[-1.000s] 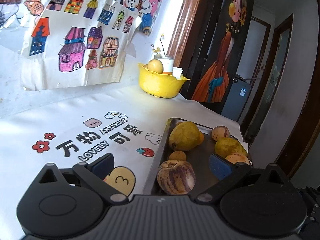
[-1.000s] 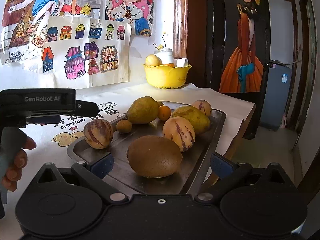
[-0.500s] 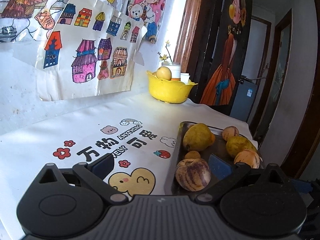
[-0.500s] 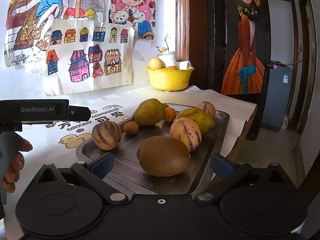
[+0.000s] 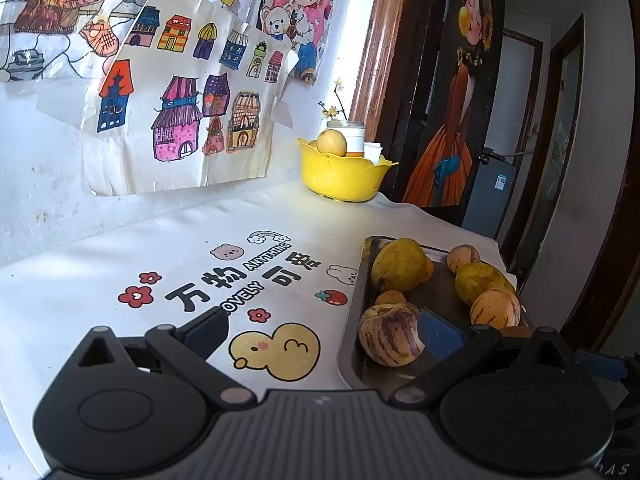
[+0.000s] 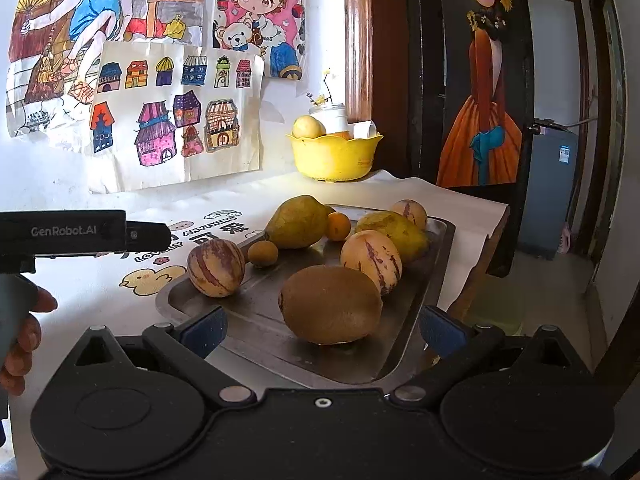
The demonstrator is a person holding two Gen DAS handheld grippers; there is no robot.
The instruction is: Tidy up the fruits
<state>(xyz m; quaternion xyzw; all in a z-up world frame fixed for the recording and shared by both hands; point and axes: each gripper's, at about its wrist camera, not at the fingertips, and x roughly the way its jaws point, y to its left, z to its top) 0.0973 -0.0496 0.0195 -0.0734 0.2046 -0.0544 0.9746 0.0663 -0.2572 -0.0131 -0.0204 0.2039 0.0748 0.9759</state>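
A metal tray holds several fruits: a brown kiwi nearest, striped pepino melons, a green pear, a small orange. The tray also shows in the left wrist view, with a striped melon at its near left corner. A yellow bowl with a pale fruit stands at the back. My right gripper is open, with the kiwi just ahead between its fingers. My left gripper is open and empty, left of the tray over the cloth.
A white printed tablecloth covers the table. Children's drawings hang on the wall behind. A white jar stands behind the bowl. The table's right edge drops off by a doorway. The left gripper's body shows at the left in the right wrist view.
My left gripper has drawn back and to the left, away from the tray. My right gripper has shifted slightly; the fruits have not moved.
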